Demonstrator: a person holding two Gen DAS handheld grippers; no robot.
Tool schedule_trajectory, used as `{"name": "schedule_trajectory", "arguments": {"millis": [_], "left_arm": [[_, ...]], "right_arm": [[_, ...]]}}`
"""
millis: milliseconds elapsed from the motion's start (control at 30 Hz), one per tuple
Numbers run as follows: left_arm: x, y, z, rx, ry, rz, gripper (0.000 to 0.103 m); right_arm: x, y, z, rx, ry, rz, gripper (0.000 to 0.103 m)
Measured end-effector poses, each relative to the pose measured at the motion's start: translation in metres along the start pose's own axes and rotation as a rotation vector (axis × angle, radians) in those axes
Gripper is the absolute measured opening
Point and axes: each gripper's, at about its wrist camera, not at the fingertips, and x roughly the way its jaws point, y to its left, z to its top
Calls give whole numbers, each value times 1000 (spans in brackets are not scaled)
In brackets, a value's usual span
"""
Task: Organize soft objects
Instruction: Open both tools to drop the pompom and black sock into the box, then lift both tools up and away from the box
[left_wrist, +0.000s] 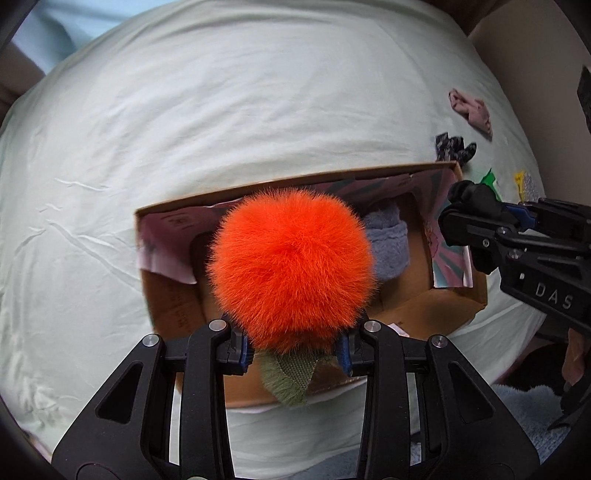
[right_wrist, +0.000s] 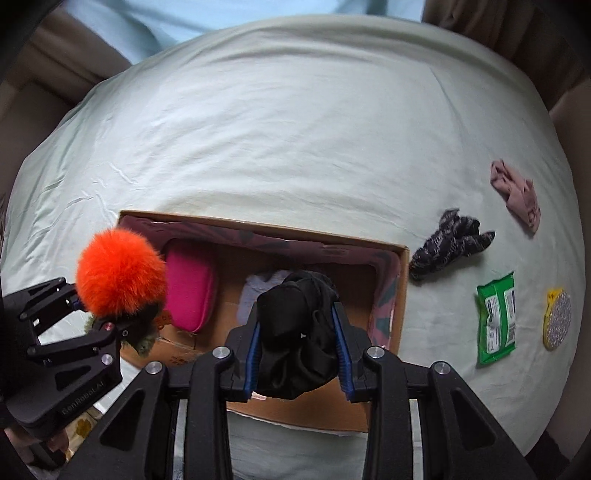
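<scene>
— While the left gripper (left_wrist: 295, 345) hangs over the near wall of the cardboard box (right_wrist: 403, 291), what is caught between its fingers?

— An orange pompom (left_wrist: 291, 267) with an olive-green fringed leaf (left_wrist: 290, 380) under it. The fingers are closed on the base of the fur, and the ball blocks much of the box interior in the left wrist view.

— And the right gripper (right_wrist: 299, 350)?

— Its blue-padded fingers squeeze a black cloth (right_wrist: 299, 332) bunched between them, held above the box's middle.

— What already lies in the box?

— A magenta pouch (right_wrist: 190, 290) leaning at the left end and a pale lavender fleece piece (left_wrist: 389, 243) near the centre. The inner walls carry a pink and teal printed lining.

— Any writing you can read?

— "DAS" in white on the right gripper's body, seen from the left camera. On the left gripper's side, in the right camera, raised letters that look like "GenRobot.AI". Print on the box's brown flap is too blurred to read.

— What remains outside?

— On the pale bedsheet (right_wrist: 295, 129), to the right of the box: a dark patterned scrunchie (right_wrist: 448, 243) just beside the box corner, a pink fabric piece (right_wrist: 517, 194) farther back, a green wipes packet (right_wrist: 496, 317) with an unreadable white label, and a round glittery disc (right_wrist: 557, 319) on yellow backing beside the packet.
</scene>
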Motion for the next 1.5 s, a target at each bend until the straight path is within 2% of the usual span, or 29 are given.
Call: {"name": "schedule_trajectory", "arguments": {"millis": [133,267,333,367,400,433,467,500,600,767,1000,1167,1500], "left_arm": [[21,-11,5,10,60,0,31],[25,-15,8,-2,84,-10,31],[23,-14,8,-5,85,-8,36],[22,-15,8,-1,92,0,59],[23,-16,8,2,99,12,97],[22,-17,7,4,97,27,102],[18,-17,5,6,70,33,103],[16,-16,3,9,66,32,103],[17,-16,0,1,77,32,103],[8,-12,-4,-22,61,42,103],[-26,-4,-16,-42,6,64,103],[-62,-4,-29,-62,-81,75,103],[-155,-13,-64,-87,-273,110,103]], "right_arm": [[14,-17,4,78,52,20,31],[23,-26,7,120,89,59,31],[23,-29,9,139,78,74,31],[21,-31,11,152,63,86,40],[21,-34,13,164,48,96,63],[20,-36,14,174,33,106,92],[19,-37,16,182,21,117,102],[17,-38,17,187,7,128,103],[15,-36,16,166,2,105,103],[10,-33,11,158,-7,114,103],[-16,-27,-1,124,-74,109,103],[-47,-17,-10,86,-145,93,103],[-139,9,-49,-15,-361,41,103]]}}
